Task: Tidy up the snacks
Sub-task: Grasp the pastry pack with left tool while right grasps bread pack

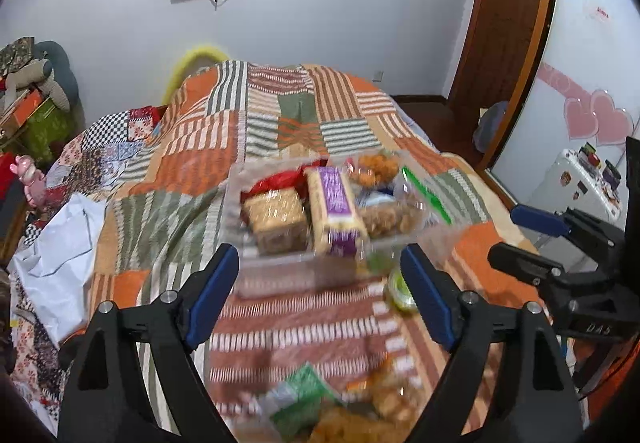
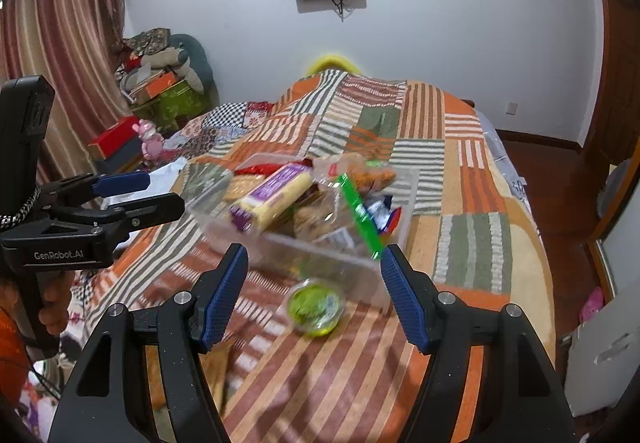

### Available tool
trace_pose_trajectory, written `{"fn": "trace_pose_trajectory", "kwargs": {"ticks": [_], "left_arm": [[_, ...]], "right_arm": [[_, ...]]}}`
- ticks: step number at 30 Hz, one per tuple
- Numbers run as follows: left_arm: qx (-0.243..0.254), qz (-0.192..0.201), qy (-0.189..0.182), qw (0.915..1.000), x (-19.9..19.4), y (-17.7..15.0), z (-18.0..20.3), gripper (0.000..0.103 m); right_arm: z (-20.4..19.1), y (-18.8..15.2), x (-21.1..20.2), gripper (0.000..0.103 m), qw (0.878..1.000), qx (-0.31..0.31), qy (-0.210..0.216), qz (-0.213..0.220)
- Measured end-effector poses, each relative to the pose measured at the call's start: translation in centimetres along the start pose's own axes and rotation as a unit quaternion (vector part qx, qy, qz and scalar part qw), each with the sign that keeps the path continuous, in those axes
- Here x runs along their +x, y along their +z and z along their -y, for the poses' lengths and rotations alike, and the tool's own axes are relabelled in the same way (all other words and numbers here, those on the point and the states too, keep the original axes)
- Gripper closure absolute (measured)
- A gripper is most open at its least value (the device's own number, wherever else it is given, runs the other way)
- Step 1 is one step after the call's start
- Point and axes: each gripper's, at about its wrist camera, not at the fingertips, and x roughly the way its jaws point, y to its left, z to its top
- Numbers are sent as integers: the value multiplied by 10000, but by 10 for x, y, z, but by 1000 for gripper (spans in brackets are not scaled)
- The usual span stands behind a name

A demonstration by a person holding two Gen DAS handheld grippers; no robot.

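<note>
A clear plastic bin (image 1: 280, 267) (image 2: 344, 263) sits on the patchwork bedspread, filled with snacks: a purple-labelled cracker pack (image 1: 336, 207) (image 2: 272, 199), a brown biscuit pack (image 1: 276, 221) and a green stick pack (image 2: 360, 219). A small green jelly cup (image 2: 316, 307) (image 1: 400, 291) lies on the bed just in front of the bin. Loose snack bags (image 1: 340, 407) lie nearer, blurred. My left gripper (image 1: 320, 291) is open and empty, before the bin. My right gripper (image 2: 314, 295) is open and empty, with the cup between its fingers' line.
The bedspread (image 1: 280, 115) covers a bed. White paper (image 1: 64, 243) lies at the bed's left side. Boxes and a pink toy (image 2: 150, 139) stand at the left wall. A wooden door (image 1: 504, 23) and a small white fridge (image 1: 580, 183) are on the right.
</note>
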Motion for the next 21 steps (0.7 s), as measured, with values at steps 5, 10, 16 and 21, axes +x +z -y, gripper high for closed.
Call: {"fn": "trace_pose_trajectory", "kwargs": {"ticks": [5, 10, 16, 21], "left_arm": [[22, -154, 64, 9999, -17, -28, 0, 16], [10, -350, -27, 9994, -27, -63, 2, 14], [78, -673, -219, 9975, -26, -97, 10, 13], [-62, -961, -436, 9944, -14, -118, 11, 13]], "right_arm": [[-16, -19, -9, 37, 9998, -28, 109, -142], [-29, -41, -9, 37, 9992, -43, 200, -348], [-39, -67, -4, 37, 9975, 51, 293, -635], [-42, -79, -3, 37, 9963, 149, 323, -783]]}}
